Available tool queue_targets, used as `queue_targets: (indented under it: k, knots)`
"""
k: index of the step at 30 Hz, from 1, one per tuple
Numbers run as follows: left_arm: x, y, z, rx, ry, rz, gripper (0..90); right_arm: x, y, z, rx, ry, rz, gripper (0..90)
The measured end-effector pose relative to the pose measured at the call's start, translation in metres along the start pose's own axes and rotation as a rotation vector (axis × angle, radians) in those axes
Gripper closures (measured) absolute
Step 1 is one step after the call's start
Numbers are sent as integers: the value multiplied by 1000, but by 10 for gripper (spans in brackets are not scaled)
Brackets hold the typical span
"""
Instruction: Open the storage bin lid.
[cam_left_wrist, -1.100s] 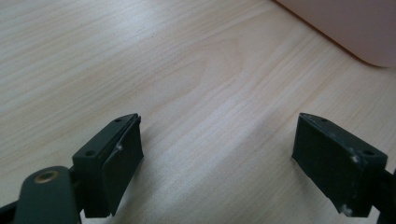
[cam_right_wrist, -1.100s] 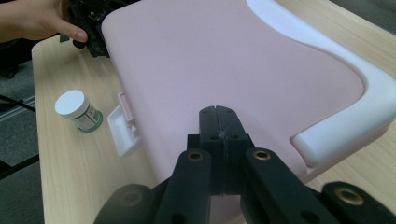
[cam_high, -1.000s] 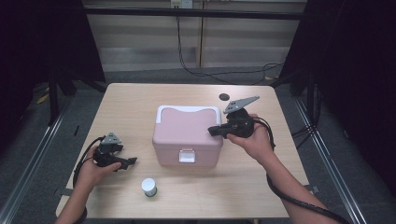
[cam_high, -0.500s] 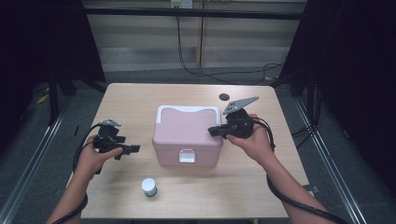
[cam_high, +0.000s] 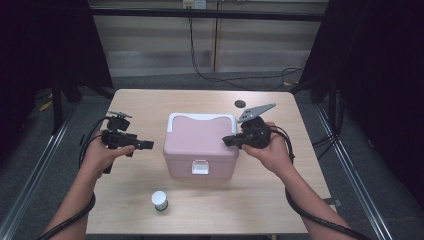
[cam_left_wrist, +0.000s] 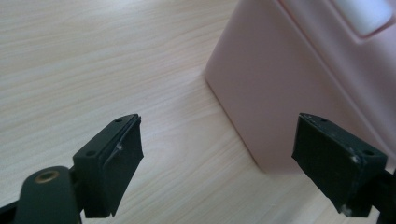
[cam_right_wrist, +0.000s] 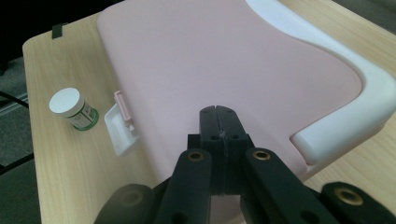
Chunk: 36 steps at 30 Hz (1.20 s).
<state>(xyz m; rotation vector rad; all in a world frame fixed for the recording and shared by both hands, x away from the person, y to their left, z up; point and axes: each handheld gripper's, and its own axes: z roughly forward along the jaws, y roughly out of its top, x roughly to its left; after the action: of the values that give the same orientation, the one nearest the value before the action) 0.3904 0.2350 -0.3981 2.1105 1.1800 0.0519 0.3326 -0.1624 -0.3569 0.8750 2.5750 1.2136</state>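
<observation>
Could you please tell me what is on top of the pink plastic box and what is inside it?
On the pink plastic box lie its folded white handle and the right gripper's shut fingers. The lid is closed, hiding the inside.

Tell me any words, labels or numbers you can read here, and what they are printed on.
None can be read.
Small white-capped bottle: green and white label with print, too small and blurred to read.
Pink box: no writing on its lid, white handle or white latch.
Wooden table: no writing.
</observation>
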Motion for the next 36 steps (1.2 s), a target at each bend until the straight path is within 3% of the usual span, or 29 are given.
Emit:
queue_targets:
  k: [25, 36]
  knots:
    - [-30, 56, -8, -13, 7, 32, 163, 0, -1, 0, -5, -1, 6, 900]
    - [-45, 72, 7, 11, -2, 43, 164, 0, -1, 0, -4, -1, 7, 900]
